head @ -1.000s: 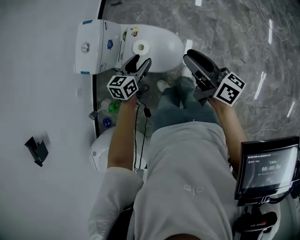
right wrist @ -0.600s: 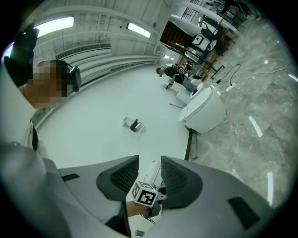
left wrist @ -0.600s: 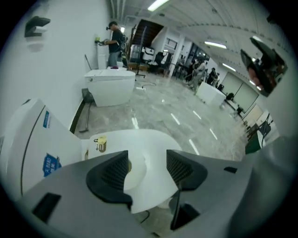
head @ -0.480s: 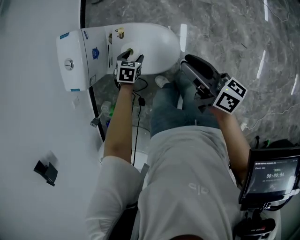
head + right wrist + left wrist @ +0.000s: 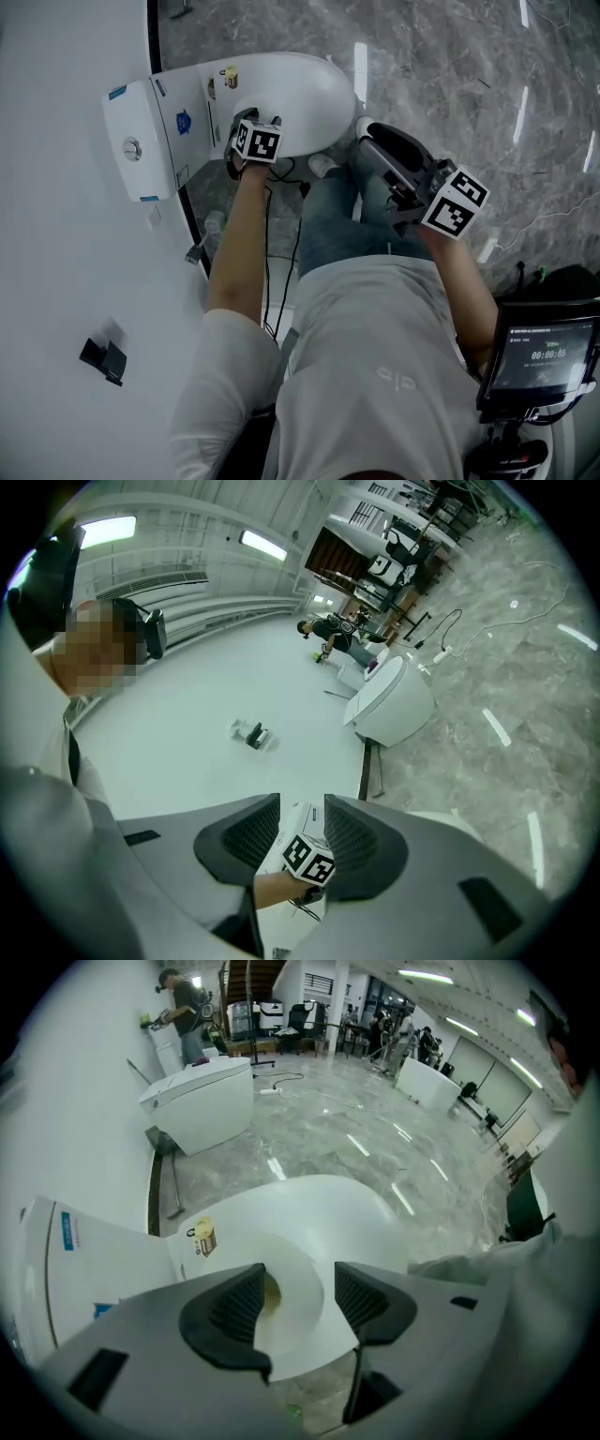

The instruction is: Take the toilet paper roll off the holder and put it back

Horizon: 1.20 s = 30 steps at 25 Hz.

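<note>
**While the left gripper point(image 5: 249, 133) hangs over it, the toilet paper roll point(image 5: 292, 1265) stands on a toilet lid point(image 5: 305, 89)**

Where the white lid meets the cistern point(image 5: 141, 141), the roll stands on end, its cardboard core facing up. The left gripper view shows it just below that gripper's jaws. The jaws are apart: the left pad covers part of the roll's top, and the right pad is just off its rim. They are not pressed against the roll's sides. A small yellow sticker point(image 5: 202, 1237) lies on the lid just beyond the roll.

The right gripper point(image 5: 371, 137) is held over the person's knee, well apart from the roll. Its jaws are also parted, with nothing between them. Through the gap its camera sees the left gripper's marker cube point(image 5: 309, 857).

A small black bracket point(image 5: 103, 359) is fixed to the white wall, far from the lid. A screen point(image 5: 548, 352) glows at the person's right, above a grey marble floor point(image 5: 450, 56).
</note>
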Motion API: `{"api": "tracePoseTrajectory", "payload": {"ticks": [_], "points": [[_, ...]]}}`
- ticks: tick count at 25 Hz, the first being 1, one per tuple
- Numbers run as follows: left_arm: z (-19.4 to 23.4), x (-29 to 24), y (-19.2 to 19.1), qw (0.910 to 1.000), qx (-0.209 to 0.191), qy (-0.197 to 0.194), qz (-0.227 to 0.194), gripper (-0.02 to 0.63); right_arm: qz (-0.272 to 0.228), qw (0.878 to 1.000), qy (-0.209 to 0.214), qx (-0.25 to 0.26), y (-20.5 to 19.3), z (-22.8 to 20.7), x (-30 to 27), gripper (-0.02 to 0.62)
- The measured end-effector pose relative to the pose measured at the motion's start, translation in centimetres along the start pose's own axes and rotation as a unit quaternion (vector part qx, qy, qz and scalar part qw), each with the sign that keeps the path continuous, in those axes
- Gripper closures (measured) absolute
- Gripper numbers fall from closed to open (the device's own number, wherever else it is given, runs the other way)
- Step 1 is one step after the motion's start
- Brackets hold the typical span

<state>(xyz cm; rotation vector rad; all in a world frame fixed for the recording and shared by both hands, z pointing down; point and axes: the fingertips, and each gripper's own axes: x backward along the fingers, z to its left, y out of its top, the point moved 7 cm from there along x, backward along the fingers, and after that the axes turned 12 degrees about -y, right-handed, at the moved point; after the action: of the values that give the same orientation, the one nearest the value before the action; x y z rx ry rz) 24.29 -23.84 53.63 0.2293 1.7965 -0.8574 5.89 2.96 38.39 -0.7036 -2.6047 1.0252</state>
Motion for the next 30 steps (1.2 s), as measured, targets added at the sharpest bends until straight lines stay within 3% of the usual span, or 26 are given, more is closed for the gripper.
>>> {"api": "tracePoseTrajectory", "payload": {"ticks": [3, 7, 11, 19, 23, 24, 28, 30], "points": [[-0.2, 0.3, 0.5, 0.9998, 0.014, 0.006, 0.012, 0.362, -0.002, 1.000, -0.004, -0.002, 0.0, -0.1, 0.1, 0.463], [-0.2, 0.7, 0.2, 0.9984, 0.055, 0.011, -0.002, 0.362, -0.003, 1.000, -0.006, -0.007, -0.2, -0.2, 0.3, 0.463], [0.2, 0.3, -0.4, 0.9973, 0.070, 0.021, -0.008, 0.362, -0.009, 1.000, -0.007, -0.008, 0.0, -0.1, 0.4, 0.463], [0.1, -2.0, -0.8, 0.9984, 0.052, 0.013, 0.022, 0.362, -0.009, 1.000, -0.015, -0.006, -0.1, -0.5, 1.2, 0.463], [0.4, -2.8, -0.7, 0.9980, 0.022, 0.043, 0.040, 0.367, -0.005, 1.000, -0.019, -0.007, -0.3, -0.9, 1.7, 0.463], [0.5, -2.8, -0.6, 0.9978, 0.020, 0.050, 0.039, 0.408, -0.003, 1.000, -0.020, -0.007, -0.4, -0.9, 1.7, 0.463], [1.0, -1.9, -0.9, 0.9980, 0.033, 0.053, 0.010, 0.420, 0.004, 1.000, -0.019, -0.007, -0.4, -0.8, 1.3, 0.463], [1.1, -0.7, -0.8, 0.9971, 0.043, 0.056, -0.028, 0.420, 0.006, 1.000, -0.016, -0.006, -0.3, -0.7, 1.1, 0.463]]}}
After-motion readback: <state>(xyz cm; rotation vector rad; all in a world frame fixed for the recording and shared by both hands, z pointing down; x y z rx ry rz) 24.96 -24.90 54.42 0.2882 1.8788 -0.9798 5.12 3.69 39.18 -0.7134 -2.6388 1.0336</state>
